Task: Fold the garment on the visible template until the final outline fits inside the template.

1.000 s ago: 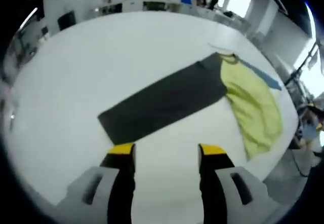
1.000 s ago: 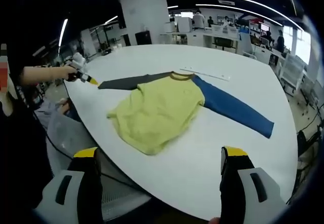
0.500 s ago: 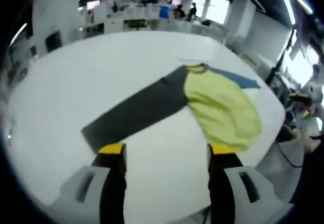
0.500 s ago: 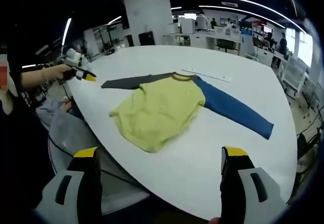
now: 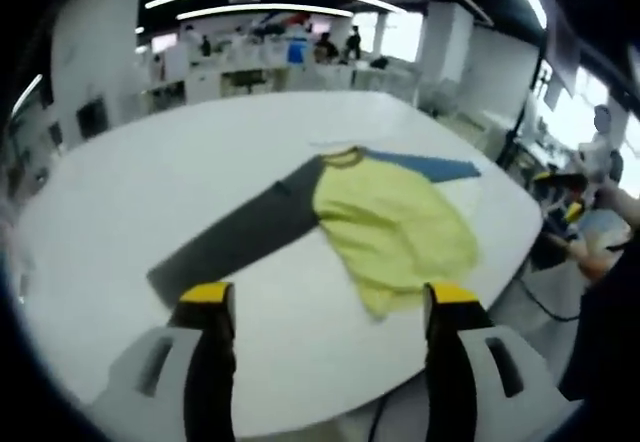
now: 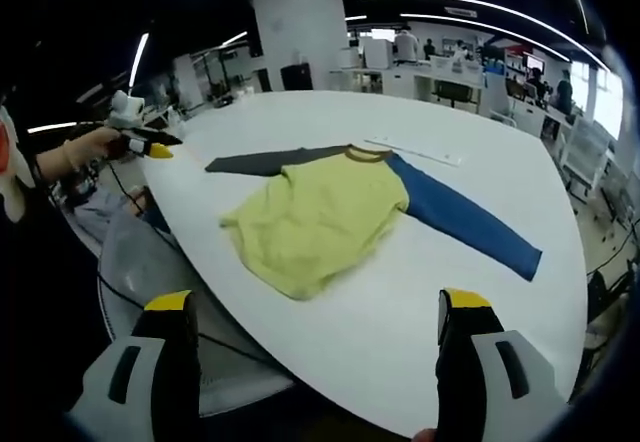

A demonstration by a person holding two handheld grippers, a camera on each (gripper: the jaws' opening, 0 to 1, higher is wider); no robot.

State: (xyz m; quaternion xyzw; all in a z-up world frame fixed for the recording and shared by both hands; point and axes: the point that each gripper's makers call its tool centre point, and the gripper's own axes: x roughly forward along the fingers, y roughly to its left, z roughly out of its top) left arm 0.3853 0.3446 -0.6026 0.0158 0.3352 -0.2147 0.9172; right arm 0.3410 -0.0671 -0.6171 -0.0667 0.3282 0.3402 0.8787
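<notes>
The garment (image 6: 330,217) lies spread on the white table (image 6: 470,152), its yellow body in the middle, the dark sleeve (image 5: 235,242) to one side and the blue sleeve (image 6: 465,224) to the other. My right gripper (image 6: 312,314) hangs before the table edge, well apart from the hem, jaws wide apart and empty. My left gripper (image 5: 318,295) is over the table near the dark sleeve's cuff, also spread apart, holding nothing.
</notes>
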